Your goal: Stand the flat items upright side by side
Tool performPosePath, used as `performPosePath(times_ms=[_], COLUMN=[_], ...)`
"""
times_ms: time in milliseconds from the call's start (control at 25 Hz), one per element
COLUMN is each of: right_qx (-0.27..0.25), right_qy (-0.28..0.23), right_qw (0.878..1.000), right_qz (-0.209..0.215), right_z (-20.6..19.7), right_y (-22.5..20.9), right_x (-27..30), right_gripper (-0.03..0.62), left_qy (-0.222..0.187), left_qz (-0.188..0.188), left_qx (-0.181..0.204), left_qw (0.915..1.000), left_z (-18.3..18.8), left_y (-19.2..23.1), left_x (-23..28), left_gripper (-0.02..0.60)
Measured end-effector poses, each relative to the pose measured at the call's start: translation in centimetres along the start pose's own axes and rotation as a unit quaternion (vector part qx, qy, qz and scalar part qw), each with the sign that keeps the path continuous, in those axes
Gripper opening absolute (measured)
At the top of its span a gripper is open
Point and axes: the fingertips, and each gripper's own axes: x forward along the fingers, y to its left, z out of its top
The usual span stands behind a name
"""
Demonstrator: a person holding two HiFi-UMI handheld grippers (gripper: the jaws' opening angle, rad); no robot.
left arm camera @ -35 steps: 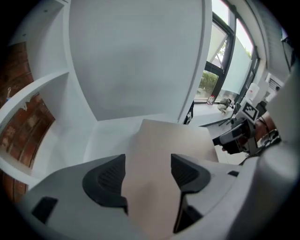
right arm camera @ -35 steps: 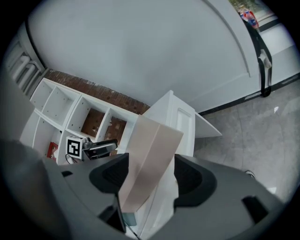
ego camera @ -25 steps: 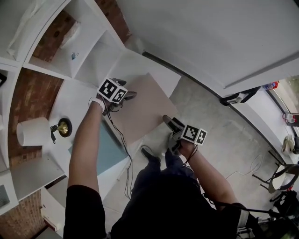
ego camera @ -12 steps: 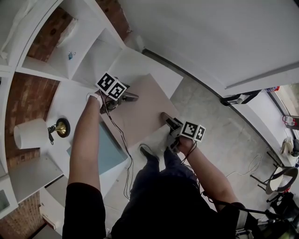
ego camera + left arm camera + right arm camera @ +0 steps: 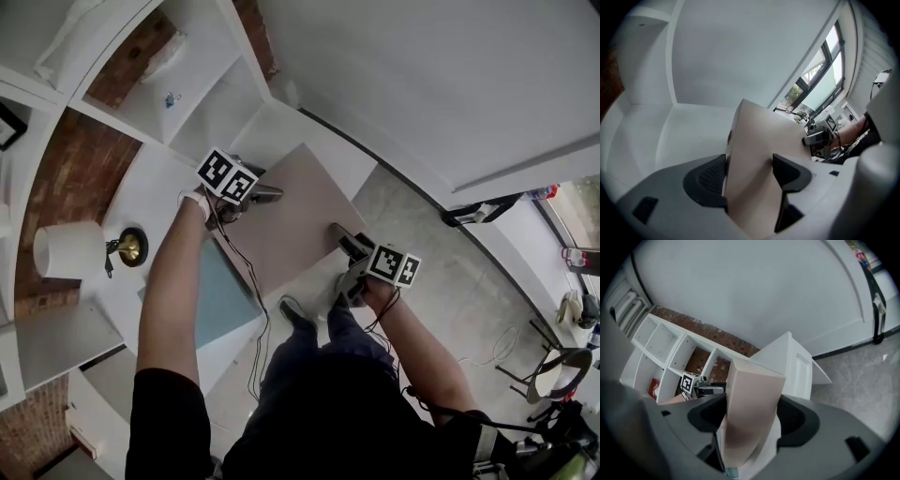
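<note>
A large flat beige panel [image 5: 291, 211] is held tilted above the white cabinet top [image 5: 150, 202]. My left gripper [image 5: 263, 196] is shut on its far left edge; in the left gripper view the panel [image 5: 759, 145] fills the gap between the dark pads [image 5: 705, 178]. My right gripper [image 5: 341, 237] is at the panel's near right edge, and its jaws are closing on the panel [image 5: 752, 399], with both pads against its sides. A light blue flat item [image 5: 220, 300] lies on the cabinet below my left arm.
White cubby shelves [image 5: 178, 89] against a brick wall [image 5: 66, 159] stand behind the cabinet. A lamp with a white shade [image 5: 64, 249] and a brass base [image 5: 129, 246] sits at the left. Grey floor [image 5: 450, 262] lies to the right, and cables hang from both grippers.
Both grippers and the beige panel have shifted slightly to the right and toward the shelves. The right gripper's jaws have narrowed onto the panel's edge.
</note>
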Motion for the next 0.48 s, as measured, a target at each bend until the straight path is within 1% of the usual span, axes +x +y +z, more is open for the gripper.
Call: performPosePath(times_ms=[120,200,320,400,480], right_qx=[-0.054,-0.089,-0.147,-0.193,-0.241], right_qy=[-0.009,-0.01,-0.014,-0.019,-0.021], right_qw=[0.998,0.996,0.989,0.981,0.97], right_qz=[0.005,0.009,0.014,0.019,0.025], right_z=[1.0,1.3,1.4,1.6,1.7], right_y=[2.7,4.6,7.7,10.1,12.4], right_x=[-0.8,-1.2,-1.6,-1.9,-2.2], right_gripper=[0.333,0.331,0.33,0.328,0.327], left_qy=[-0.047,-0.085,-0.151,-0.19,-0.224], left_qz=[0.004,0.008,0.022,0.034,0.045], left_qx=[-0.014,-0.028,-0.045,-0.045,-0.043], left_qw=[0.9988,0.996,0.9872,0.9801,0.9726], left_z=[0.0,-0.4,-0.6,-0.9,-1.4], left_y=[-0.9,-1.2,-1.9,-2.6,-3.3], left_x=[-2.5,-4.3,-7.5,-9.6,-11.8], left_gripper=[0.311,0.311,0.311,0.311,0.311])
